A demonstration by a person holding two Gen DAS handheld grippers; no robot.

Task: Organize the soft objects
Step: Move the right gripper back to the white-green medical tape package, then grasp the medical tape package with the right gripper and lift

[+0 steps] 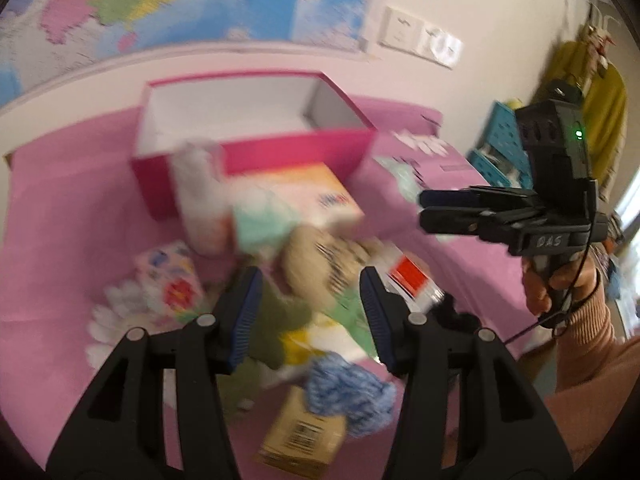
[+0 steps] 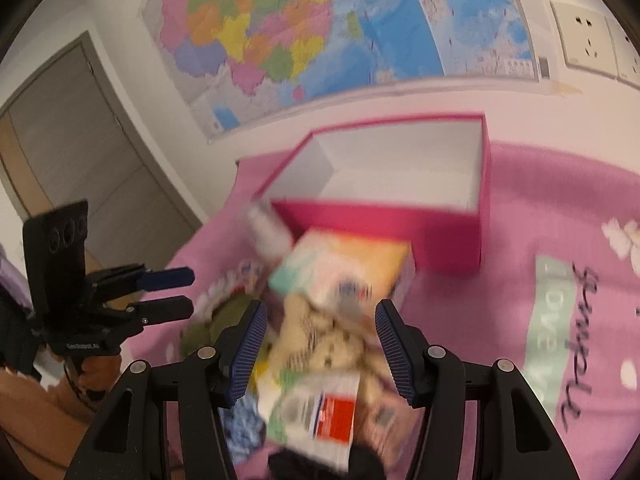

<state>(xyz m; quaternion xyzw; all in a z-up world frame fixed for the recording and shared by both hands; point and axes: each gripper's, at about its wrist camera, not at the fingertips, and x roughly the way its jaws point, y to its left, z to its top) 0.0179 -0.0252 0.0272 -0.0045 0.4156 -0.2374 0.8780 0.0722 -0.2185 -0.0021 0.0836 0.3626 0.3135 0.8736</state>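
I've got both grippers hanging over the heap on the pink blanket (image 2: 560, 208), and the pictures are smeared, so some of this pile I can't name. My left gripper (image 1: 310, 312) has its jaws parted with nothing between the pads; below the gap I see the beige teddy bear (image 1: 320, 260), a green cloth (image 1: 280, 320) under it and a blue knitted bundle (image 1: 344, 388) nearer me. A brown cardboard packet with a barcode (image 1: 300, 440) lies at the near edge of the heap, and a flowered pack (image 1: 172, 280) sits off to the left. My right gripper (image 2: 320, 344) is parted too, pads clear of everything, with the same bear showing in the gap and a white packet with a red label (image 2: 320, 416) lying across its near side, partly over the bear. Behind the bear a pastel carton (image 2: 344, 268) rests tilted against the front wall of the pink box (image 2: 380, 220), and a white bottle (image 2: 268, 232) leans by the box's left corner, so both crowd the way to the box. The box itself is open on top with a white lining, standing at the far side of the blanket under a wall map (image 2: 320, 32). From the left camera I see the right gripper off to the right, jaws a narrow way apart, with teal crates (image 1: 500, 148) beyond it.
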